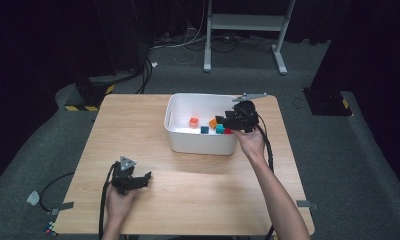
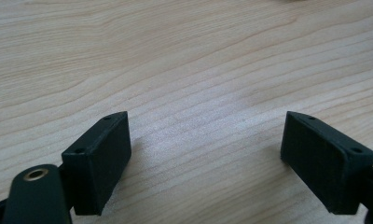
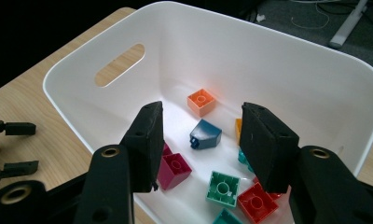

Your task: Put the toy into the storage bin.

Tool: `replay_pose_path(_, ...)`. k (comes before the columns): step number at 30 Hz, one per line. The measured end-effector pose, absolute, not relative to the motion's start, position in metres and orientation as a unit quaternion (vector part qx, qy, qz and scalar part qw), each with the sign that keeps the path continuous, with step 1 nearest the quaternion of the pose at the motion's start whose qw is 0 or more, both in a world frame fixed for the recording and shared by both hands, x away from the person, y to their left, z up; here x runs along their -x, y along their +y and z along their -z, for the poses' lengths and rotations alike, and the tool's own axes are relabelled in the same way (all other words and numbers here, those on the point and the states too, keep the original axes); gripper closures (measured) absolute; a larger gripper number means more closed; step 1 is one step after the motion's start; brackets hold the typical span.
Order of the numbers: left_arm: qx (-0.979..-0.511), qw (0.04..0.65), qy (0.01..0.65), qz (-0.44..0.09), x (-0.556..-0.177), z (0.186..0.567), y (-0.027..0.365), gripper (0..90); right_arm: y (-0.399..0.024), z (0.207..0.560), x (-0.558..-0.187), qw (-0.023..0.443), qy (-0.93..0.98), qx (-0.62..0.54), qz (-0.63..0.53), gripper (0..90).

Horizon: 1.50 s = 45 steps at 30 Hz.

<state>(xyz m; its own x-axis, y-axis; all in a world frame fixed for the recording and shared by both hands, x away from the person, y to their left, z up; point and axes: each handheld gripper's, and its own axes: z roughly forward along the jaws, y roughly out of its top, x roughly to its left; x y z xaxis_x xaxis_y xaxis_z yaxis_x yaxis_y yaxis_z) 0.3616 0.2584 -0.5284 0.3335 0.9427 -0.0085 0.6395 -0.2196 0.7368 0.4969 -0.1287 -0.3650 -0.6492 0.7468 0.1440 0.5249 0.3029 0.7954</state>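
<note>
Item: my right gripper (image 3: 201,140), jaws spread and empty over the white bin (image 3: 287,51), ready to pick bricks (image 3: 201,101); left gripper (image 2: 205,158) idle, spread on the table (image 2: 184,60).

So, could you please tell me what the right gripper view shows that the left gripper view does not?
The right gripper view alone: the white tub with a slot handle, holding toy bricks, among them an orange brick, a dark blue brick, a magenta brick, a green brick and a red brick; the right tongs hang open above them, holding nothing. The left gripper view alone: the left tongs, open wide and low over bare wood. Both share the wooden table.
</note>
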Motion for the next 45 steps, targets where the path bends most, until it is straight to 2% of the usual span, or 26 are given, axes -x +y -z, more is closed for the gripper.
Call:
replay_pose_path(19, -0.747, 0.33, 0.53, -0.229, -0.362, 0.528, 0.258, 16.2, -0.161, 0.365, -0.457, 0.127, 0.782, -0.381, -0.477, 47.5)
replay_pose_path(45, -0.749, 0.328, 0.528, -0.23, -0.362, 0.528, 0.259, 16.2, -0.198, 0.388, -0.416, 0.135, 0.77, -0.389, -0.488, 46.8)
